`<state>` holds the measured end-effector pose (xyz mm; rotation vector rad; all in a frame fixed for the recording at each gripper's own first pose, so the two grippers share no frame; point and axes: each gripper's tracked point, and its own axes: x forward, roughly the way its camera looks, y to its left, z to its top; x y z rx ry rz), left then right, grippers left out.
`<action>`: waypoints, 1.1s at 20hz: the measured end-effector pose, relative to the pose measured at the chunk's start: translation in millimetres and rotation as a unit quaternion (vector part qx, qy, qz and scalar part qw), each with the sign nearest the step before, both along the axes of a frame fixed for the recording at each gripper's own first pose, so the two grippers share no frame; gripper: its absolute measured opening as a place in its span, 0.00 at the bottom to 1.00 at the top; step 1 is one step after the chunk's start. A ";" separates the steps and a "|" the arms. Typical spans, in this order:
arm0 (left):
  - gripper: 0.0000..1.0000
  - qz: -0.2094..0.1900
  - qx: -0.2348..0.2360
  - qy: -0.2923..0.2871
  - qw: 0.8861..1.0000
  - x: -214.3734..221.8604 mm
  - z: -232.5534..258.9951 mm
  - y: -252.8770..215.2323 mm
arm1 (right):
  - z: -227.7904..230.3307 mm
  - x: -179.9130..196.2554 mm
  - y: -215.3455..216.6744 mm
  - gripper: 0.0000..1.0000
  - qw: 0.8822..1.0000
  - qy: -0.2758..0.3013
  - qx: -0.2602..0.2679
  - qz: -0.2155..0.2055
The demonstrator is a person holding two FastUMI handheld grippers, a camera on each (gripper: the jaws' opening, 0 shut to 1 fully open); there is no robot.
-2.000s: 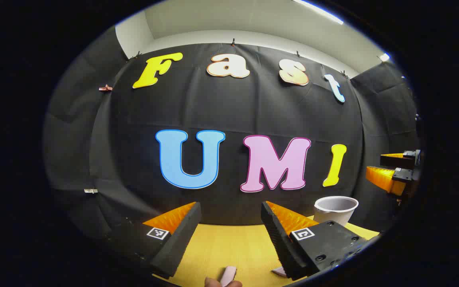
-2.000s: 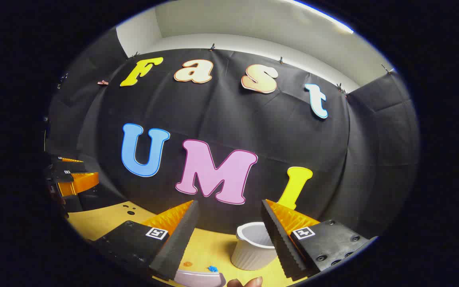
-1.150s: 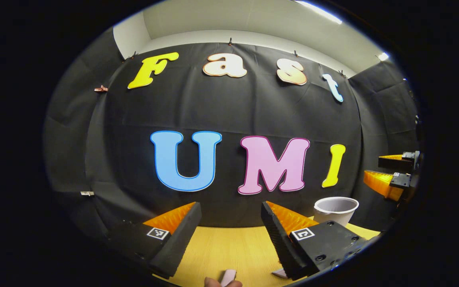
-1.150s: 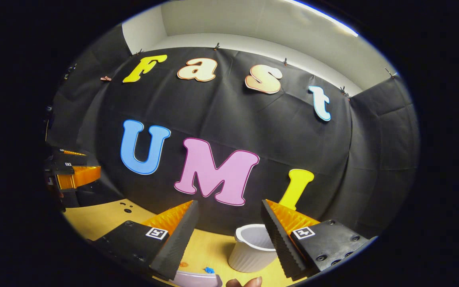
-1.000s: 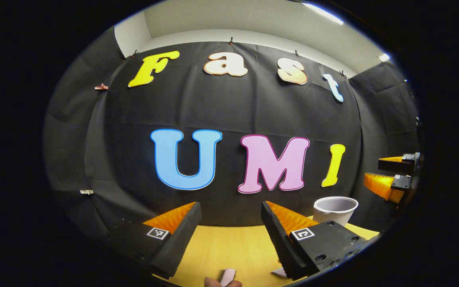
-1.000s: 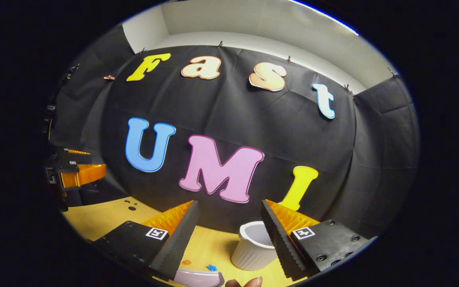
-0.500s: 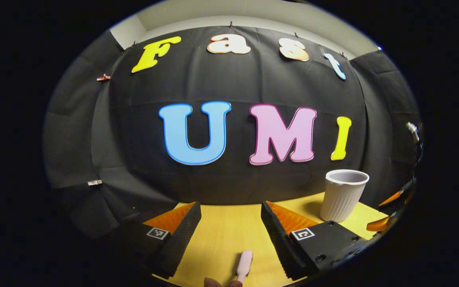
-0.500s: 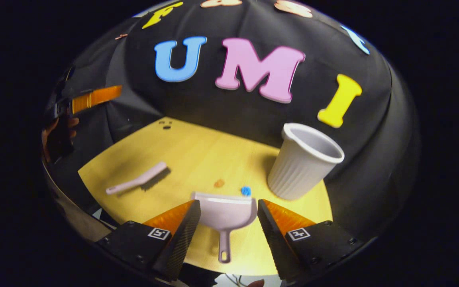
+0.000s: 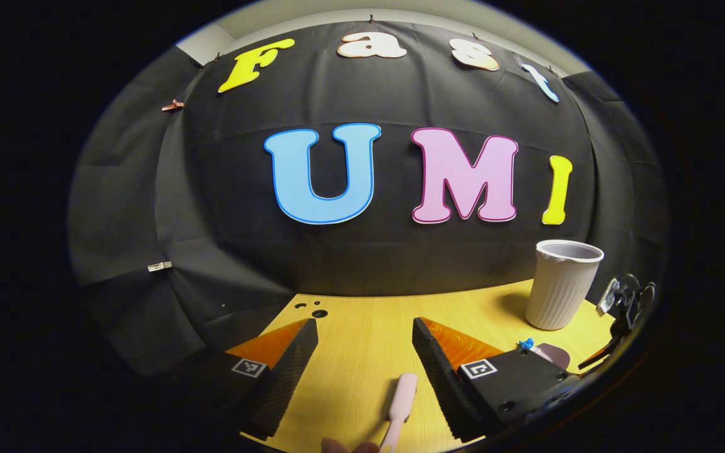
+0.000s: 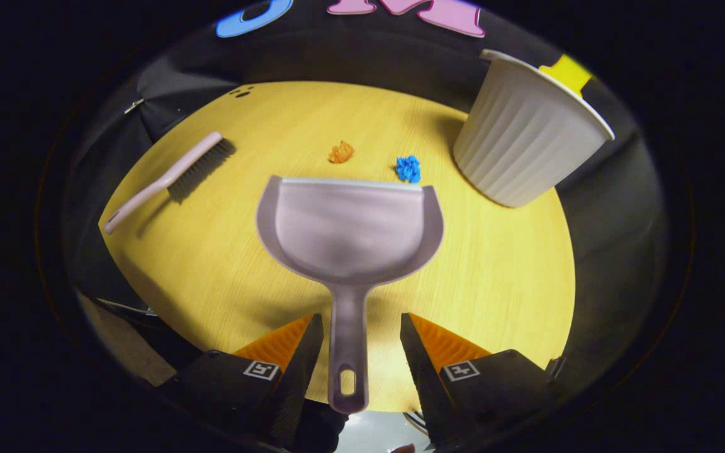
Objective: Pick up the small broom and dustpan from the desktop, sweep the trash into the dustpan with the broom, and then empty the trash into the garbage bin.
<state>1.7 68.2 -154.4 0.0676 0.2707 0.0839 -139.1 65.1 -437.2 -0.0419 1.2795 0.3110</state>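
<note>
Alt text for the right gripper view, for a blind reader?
Open right gripper straddles the handle of a grey plastic dustpan on a yellow wooden desktop. Beyond: orange scrap, blue scrap, ribbed white bin, pink brush.

Counter (image 10: 224,251): yellow wood-grain top, far edge meeting the black cloth wall (image 9: 362,258). Two or three small dark round holes (image 9: 312,309) near the counter's far left corner; count unclear. Small clips (image 9: 160,267) pin the cloth, one on the left panel, more along its top edge. Pale ceiling strip (image 9: 312,14) above the cloth.
</note>
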 end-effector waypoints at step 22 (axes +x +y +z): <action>0.96 -0.031 -0.007 0.115 0.993 -9.0 -86.2 -3.7 | -24.7 4.8 25.9 0.36 0.996 0.069 0.042 -0.032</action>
